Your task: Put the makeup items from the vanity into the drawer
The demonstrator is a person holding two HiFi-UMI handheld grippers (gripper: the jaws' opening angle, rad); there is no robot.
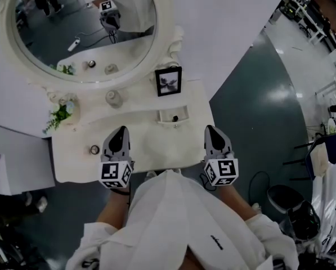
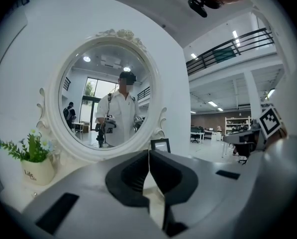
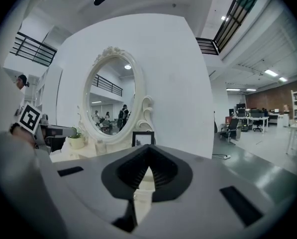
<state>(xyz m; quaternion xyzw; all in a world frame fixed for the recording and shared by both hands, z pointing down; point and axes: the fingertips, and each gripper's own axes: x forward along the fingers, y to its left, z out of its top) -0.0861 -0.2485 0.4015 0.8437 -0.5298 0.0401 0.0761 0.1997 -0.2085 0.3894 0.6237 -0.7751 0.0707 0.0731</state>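
Note:
The white vanity point(image 1: 156, 145) lies below me in the head view. On it are a small round compact point(image 1: 94, 149) near the front left and a glass jar point(image 1: 113, 98) under the mirror. A small open drawer point(image 1: 166, 116) on its top holds a dark item point(image 1: 175, 118). My left gripper point(image 1: 121, 129) hovers over the vanity's front left, just right of the compact, its jaws shut on nothing point(image 2: 148, 152). My right gripper point(image 1: 211, 128) hangs at the vanity's front right corner, also shut and empty point(image 3: 148, 148). Both point toward the mirror.
An oval white-framed mirror point(image 1: 83, 27) stands at the back of the vanity, with a black picture frame point(image 1: 168, 81) to its right and a potted plant point(image 1: 61, 112) to its left. A white wall rises behind. Dark floor and chairs point(image 1: 291, 207) lie to the right.

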